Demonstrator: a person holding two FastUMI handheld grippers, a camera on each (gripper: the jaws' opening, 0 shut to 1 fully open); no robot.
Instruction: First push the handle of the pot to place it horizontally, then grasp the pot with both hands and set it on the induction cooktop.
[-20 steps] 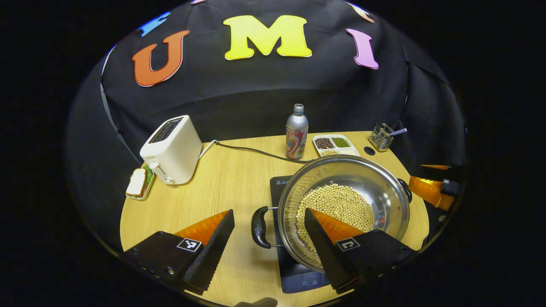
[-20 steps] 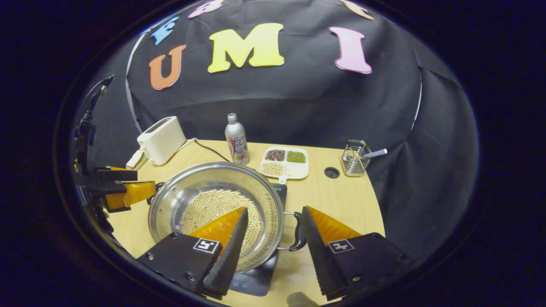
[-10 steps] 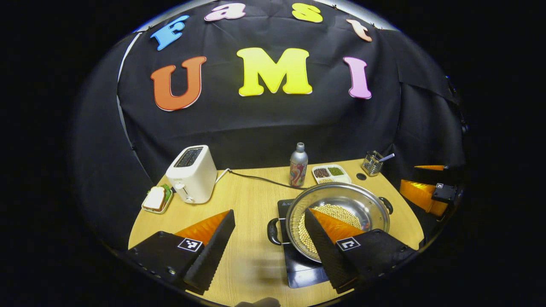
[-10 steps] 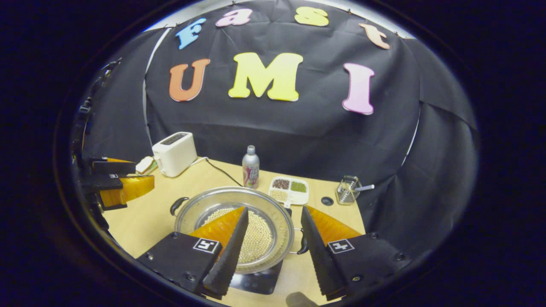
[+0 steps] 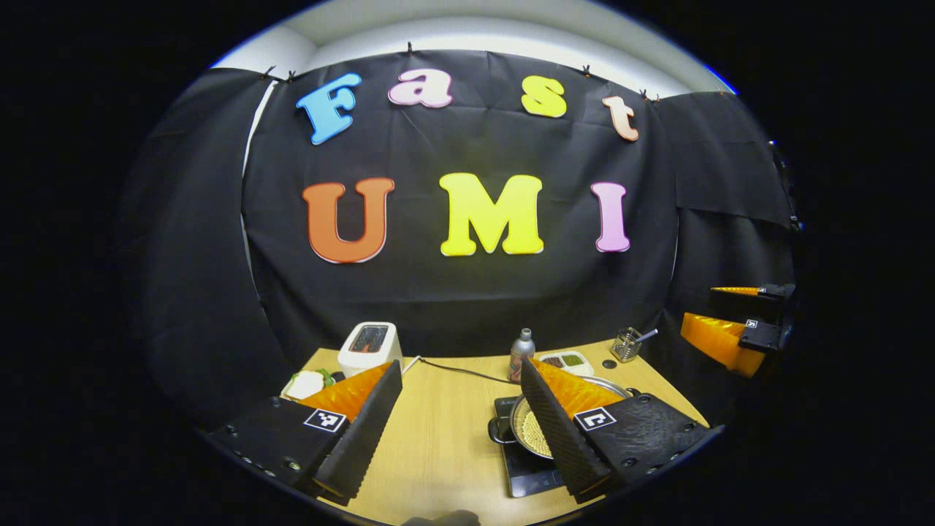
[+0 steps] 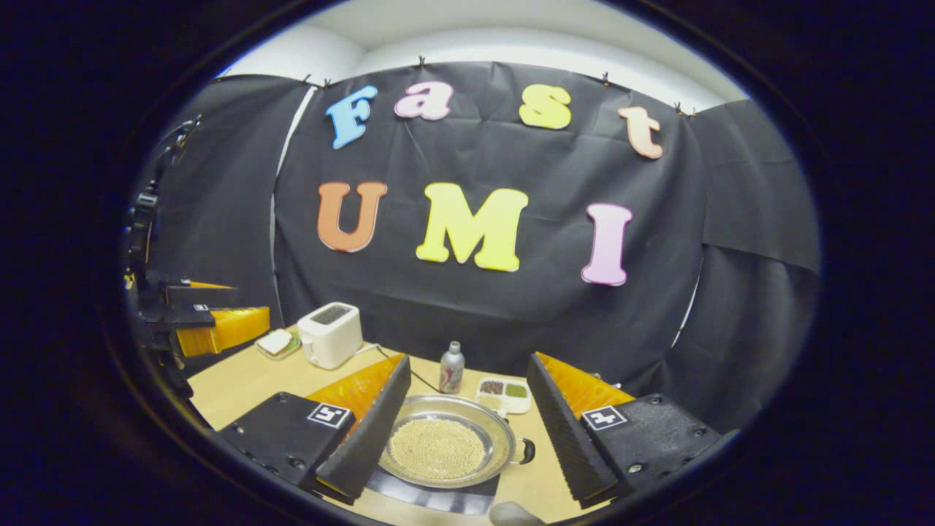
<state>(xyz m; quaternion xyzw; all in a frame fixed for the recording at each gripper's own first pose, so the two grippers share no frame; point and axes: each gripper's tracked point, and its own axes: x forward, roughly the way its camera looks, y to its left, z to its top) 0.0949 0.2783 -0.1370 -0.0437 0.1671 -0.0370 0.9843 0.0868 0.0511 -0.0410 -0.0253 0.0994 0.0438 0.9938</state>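
Note:
The steel pot [image 6: 438,449], filled with pale beans, sits on the black induction cooktop [image 6: 438,500] with one dark handle [image 6: 527,451] pointing right. My right gripper [image 6: 469,359] is open, raised above and behind the pot, touching nothing. In the left gripper view the pot [image 5: 532,432] is partly hidden behind one of my fingers; its near handle [image 5: 500,431] sticks out left over the cooktop [image 5: 529,478]. My left gripper [image 5: 460,365] is open and holds nothing. Each gripper appears far off in the other's view: the right gripper [image 5: 697,312], the left gripper [image 6: 252,301], both open.
On the wooden table [image 5: 438,424] stand a white toaster [image 5: 369,347] with a cord, a sandwich plate [image 5: 307,383], a metal bottle [image 5: 521,354], a divided dish [image 5: 566,361] of beans and a wire holder [image 5: 627,343].
Both grippers have drawn back and up, away from the pot, so it looks much smaller. The pot has stayed on the cooktop.

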